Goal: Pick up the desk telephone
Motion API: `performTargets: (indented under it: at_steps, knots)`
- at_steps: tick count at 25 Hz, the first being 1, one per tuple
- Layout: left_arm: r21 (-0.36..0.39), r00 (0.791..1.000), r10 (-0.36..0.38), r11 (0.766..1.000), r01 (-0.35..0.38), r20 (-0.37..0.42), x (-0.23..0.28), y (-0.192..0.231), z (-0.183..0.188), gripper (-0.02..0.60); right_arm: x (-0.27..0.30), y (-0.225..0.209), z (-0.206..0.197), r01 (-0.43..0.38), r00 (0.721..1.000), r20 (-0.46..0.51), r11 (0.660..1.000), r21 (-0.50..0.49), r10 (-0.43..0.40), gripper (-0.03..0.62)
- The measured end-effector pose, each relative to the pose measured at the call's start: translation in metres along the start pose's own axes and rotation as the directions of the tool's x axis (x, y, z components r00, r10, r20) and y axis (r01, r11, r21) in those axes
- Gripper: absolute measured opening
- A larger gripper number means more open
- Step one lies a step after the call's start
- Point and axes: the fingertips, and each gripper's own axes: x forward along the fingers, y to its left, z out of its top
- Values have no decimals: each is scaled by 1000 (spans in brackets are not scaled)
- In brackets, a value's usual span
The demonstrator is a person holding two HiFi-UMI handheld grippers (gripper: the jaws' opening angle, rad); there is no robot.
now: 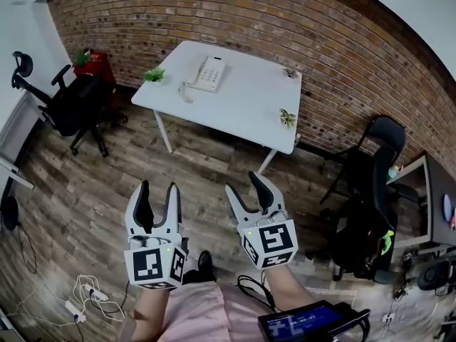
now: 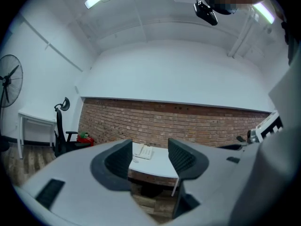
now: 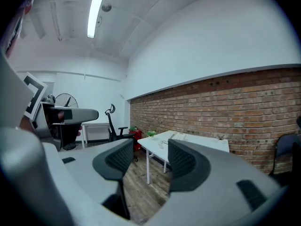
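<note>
I hold my two claws in front of me, above the wooden floor (image 1: 85,191) and well apart from the white table (image 1: 242,98). My left claw (image 1: 159,188) has its jaws spread, and between them there is only air. In the left gripper view the table is seen through this gap, far away. My right claw (image 1: 244,184) is just beside the left one, on its right. Its jaws are also spread and pinch nothing.

The desk telephone (image 1: 209,73) lies flat on the far left part of the table, with its handset resting on it and its cord going towards the near edge. No claw touches it. A small green plant (image 1: 153,74) stands at the left corner of the table, near the telephone, and another little plant (image 1: 287,117) is at the near right edge.

Behind the table is a brick wall (image 1: 285,27). A black office chair (image 1: 71,105) stands to the left of the table, and more black chairs (image 1: 370,191) are on the right side. A white cable (image 1: 89,294) lies on the floor at the near left.
</note>
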Motion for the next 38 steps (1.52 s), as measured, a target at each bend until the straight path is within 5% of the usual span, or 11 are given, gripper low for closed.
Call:
performTargets:
  at_steps: [8,19,38]
  knots:
    - [10,998,-51,999,51,27,55,30,17,232,60,1,27,24,999,43,1000,-15,-24,235]
    - [-24,992,-102,995,101,-69,121,40,-18,232,112,-28,17,72,997,-10,997,-1,-72,232]
    - [-31,959,-145,989,142,-243,369,49,-78,232,311,-178,-5,116,989,-108,988,99,-105,232]
